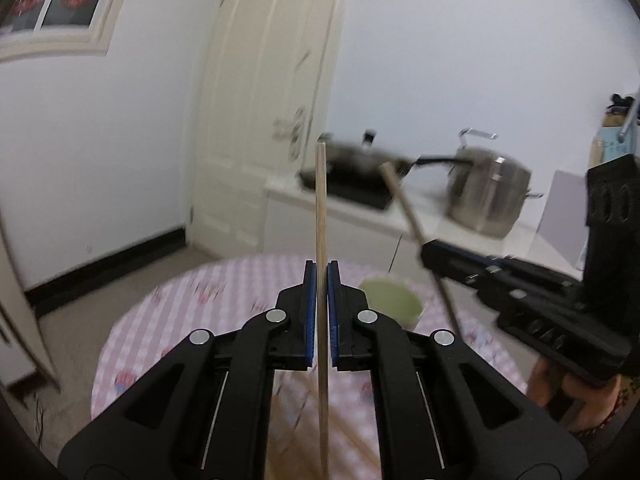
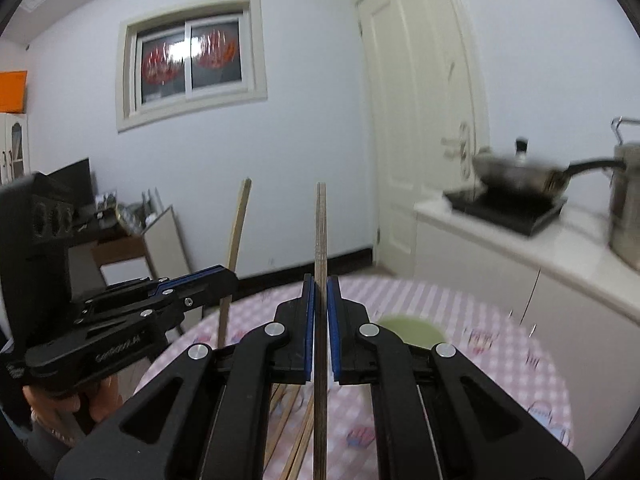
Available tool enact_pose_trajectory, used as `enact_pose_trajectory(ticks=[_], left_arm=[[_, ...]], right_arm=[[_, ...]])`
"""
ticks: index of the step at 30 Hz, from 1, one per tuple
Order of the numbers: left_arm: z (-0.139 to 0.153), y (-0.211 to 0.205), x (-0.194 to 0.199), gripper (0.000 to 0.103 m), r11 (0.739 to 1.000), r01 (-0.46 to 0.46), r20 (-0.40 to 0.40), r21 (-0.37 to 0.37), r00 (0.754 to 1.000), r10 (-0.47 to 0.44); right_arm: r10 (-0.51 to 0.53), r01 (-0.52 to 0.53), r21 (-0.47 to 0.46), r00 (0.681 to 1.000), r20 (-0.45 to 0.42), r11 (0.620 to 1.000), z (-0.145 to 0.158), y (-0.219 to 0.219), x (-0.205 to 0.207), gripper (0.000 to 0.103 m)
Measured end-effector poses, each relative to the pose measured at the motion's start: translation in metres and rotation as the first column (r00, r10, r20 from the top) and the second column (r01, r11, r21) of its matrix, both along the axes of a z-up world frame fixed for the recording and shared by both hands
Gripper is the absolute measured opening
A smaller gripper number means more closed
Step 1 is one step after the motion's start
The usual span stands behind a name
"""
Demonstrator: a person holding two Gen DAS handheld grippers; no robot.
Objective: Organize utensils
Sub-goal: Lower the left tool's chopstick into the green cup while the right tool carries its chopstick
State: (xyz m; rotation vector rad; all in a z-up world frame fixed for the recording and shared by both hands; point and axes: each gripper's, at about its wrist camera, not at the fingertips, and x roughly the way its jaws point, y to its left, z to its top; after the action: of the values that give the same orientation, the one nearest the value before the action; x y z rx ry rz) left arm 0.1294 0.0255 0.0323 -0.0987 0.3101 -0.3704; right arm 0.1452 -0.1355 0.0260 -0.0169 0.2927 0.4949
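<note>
Pink-checked cloth covers the round worktop (image 1: 168, 320), where a green cup (image 1: 394, 300) stands and more chopsticks (image 2: 294, 440) lie below the grippers. Each gripper has its jaws clamped on one chopstick: left gripper (image 1: 321, 312) on a pale stick (image 1: 321, 208), right gripper (image 2: 320, 320) on a darker stick (image 2: 320, 232), both held clear of the cloth, long axis upright, tips up. Transport seems under way; next, probably, each stick must be tipped and lowered into the cup.

Pale lettering on the side of the left gripper (image 2: 224, 280) body in the right wrist view, too blurred to read, no other text, labels or numbers legible anywhere
</note>
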Motion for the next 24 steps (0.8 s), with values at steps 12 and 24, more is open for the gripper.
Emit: enact_pose_trajectory(ticks=[12,24], left_arm=[[0.036,-0.052,0.022,0.005,1.000,0.026,0.146,0.016,0.989,-0.028],[0.060,-0.050,0.026,0.005,0.997,-0.009,0.211,-0.071,0.977,0.024]], right_arm=[[-0.085,0.077,0.059,0.986,0.145,0.995,0.000,-0.017,0.027,0.005],[-0.184,0.180,0.065,0.980,0.070,0.982,-0.014,-0.042,0.032,0.005]])
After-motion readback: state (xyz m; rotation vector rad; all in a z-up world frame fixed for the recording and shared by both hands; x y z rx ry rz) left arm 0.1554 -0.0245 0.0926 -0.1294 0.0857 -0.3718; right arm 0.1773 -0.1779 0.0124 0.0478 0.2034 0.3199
